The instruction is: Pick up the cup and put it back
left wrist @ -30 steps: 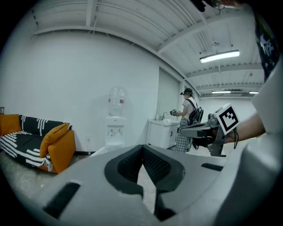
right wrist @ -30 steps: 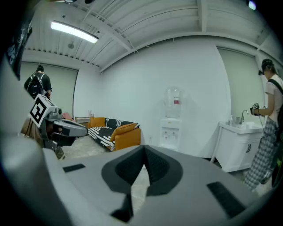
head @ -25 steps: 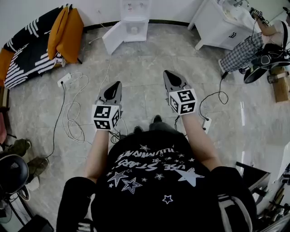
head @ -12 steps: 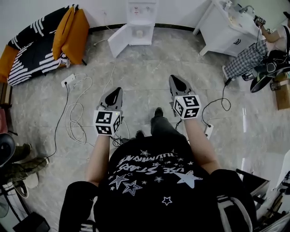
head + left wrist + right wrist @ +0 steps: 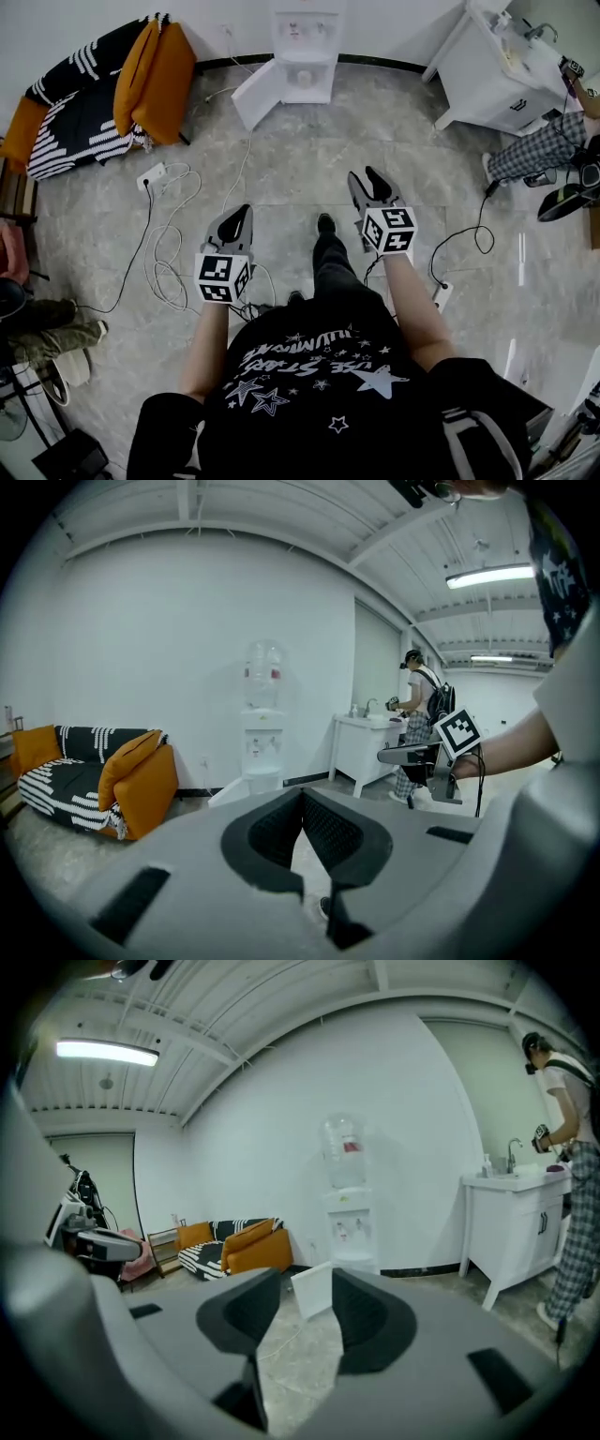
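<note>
No cup shows clearly in any view. A white water dispenser (image 5: 305, 37) stands against the far wall with its lower door (image 5: 258, 94) swung open; it also appears in the left gripper view (image 5: 262, 724) and the right gripper view (image 5: 347, 1194). Both grippers are held out at waist height over the grey floor, well short of the dispenser. My left gripper (image 5: 241, 214) (image 5: 300, 794) is shut, its tips touching with nothing between them. My right gripper (image 5: 367, 178) (image 5: 305, 1293) has its jaws apart and opening, with nothing between them.
A striped sofa with orange cushions (image 5: 103, 103) lies at the left. A white sink cabinet (image 5: 497, 75) stands at the far right with a person (image 5: 544, 150) beside it. White cables and a power strip (image 5: 150, 175) trail over the floor on the left; another strip (image 5: 441, 295) lies right.
The dispenser and the floor have slid down and right in the head view as the person walks forward. The right gripper's jaws, closed before, now stand apart.
</note>
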`<state>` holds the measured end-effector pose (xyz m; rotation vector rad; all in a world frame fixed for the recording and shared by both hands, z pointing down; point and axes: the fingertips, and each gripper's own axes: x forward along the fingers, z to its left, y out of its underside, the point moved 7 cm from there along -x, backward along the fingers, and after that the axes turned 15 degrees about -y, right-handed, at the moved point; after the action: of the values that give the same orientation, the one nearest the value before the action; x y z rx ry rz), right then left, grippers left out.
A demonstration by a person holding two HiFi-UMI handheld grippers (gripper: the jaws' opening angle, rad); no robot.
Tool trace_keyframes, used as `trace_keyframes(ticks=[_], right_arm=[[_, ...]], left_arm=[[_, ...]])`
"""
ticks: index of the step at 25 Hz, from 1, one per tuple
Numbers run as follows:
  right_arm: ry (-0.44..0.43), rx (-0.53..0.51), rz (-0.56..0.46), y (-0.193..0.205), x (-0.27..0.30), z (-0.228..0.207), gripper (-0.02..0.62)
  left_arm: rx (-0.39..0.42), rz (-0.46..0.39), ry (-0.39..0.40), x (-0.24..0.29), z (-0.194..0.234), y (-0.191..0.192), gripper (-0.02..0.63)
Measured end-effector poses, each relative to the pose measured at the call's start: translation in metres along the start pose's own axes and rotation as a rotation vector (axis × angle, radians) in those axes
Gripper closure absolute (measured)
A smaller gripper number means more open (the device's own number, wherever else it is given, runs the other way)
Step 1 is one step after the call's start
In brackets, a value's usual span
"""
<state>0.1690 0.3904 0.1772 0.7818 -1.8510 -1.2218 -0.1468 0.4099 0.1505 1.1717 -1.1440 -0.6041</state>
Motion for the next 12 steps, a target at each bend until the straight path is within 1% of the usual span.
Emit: trace_keyframes(ticks=[3, 6, 9, 12], right_arm=[[-0.002, 0.013, 0.018, -0.004, 0.036, -0.049, 0.403], [-0.011, 0.017, 0.05, -0.009, 0.071, -0.096, 0.386], [-0.05, 0.005, 0.089, -0.019, 0.099, -0.136, 0.359], [-0.092, 0.024, 0.11, -0.028, 0.122, -0.17, 0.331]], left_arm=[[0.022, 0.041, -0.033, 0.053, 0.002, -0.009, 0.597], [0.041, 0.075, -0.093, 0.111, 0.008, -0.019, 0.597], [0.05, 0.082, -0.132, 0.163, 0.008, -0.04, 0.597], [0.028, 0.072, -0.175, 0.202, 0.008, -0.063, 0.597]])
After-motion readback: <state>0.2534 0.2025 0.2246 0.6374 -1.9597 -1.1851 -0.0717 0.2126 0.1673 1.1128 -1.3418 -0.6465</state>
